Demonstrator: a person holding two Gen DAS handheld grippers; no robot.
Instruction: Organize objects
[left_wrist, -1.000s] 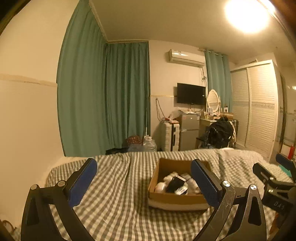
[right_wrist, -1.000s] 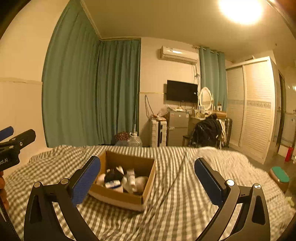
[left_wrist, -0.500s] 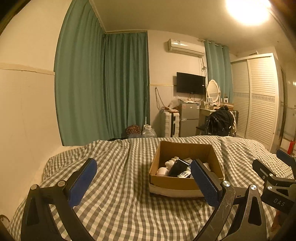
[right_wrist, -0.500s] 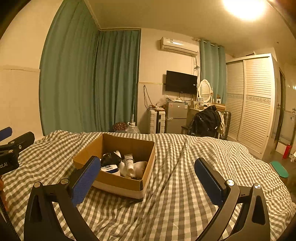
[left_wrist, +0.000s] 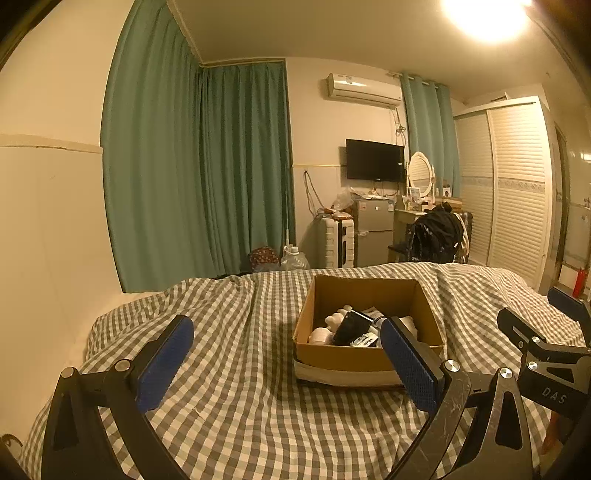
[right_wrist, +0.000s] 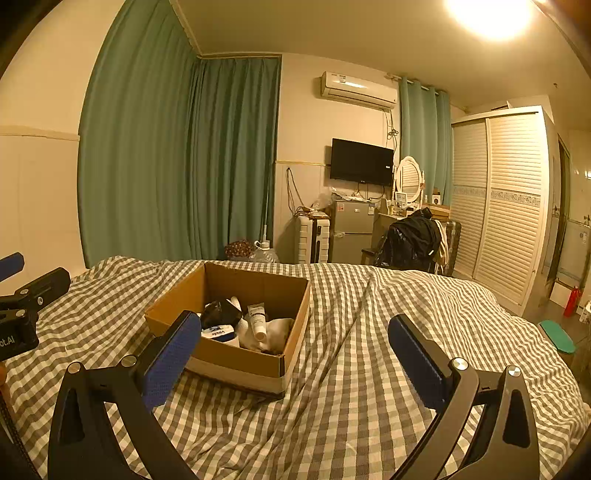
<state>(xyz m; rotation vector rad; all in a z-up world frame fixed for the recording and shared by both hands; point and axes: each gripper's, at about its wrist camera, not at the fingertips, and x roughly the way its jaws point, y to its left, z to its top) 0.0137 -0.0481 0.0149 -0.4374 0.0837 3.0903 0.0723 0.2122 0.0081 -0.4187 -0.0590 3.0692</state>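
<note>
Cardboard box (left_wrist: 369, 356) sits open on the bed (left_wrist: 240, 406), on a grey and white checked cover. Inside it lie several small things in a heap: a white tube (right_wrist: 257, 319) with its cap toward the near wall, a black pouch (right_wrist: 221, 313), a small white jar (left_wrist: 320, 336), and some white items that I cannot name.

For the left gripper (left_wrist: 288, 363), the box is ahead and a little toward its right finger; the blue pad of this finger overlaps the near right corner of the box in the picture. Its jaws are spread wide and hold nothing.

For the right gripper (right_wrist: 291, 354), the box is ahead on the left side, and the left blue pad covers the near left corner in the picture. Its jaws are also spread wide with nothing between them. Both grippers are above the cover, near the box; whether they touch it I cannot tell.

Behind the bed hang green curtains (left_wrist: 199, 166). Further right are a television (left_wrist: 375, 160) on the wall, a small grey fridge (left_wrist: 373, 230), a round mirror (left_wrist: 420, 172), and a white wardrobe (left_wrist: 517, 184) with slatted doors.
</note>
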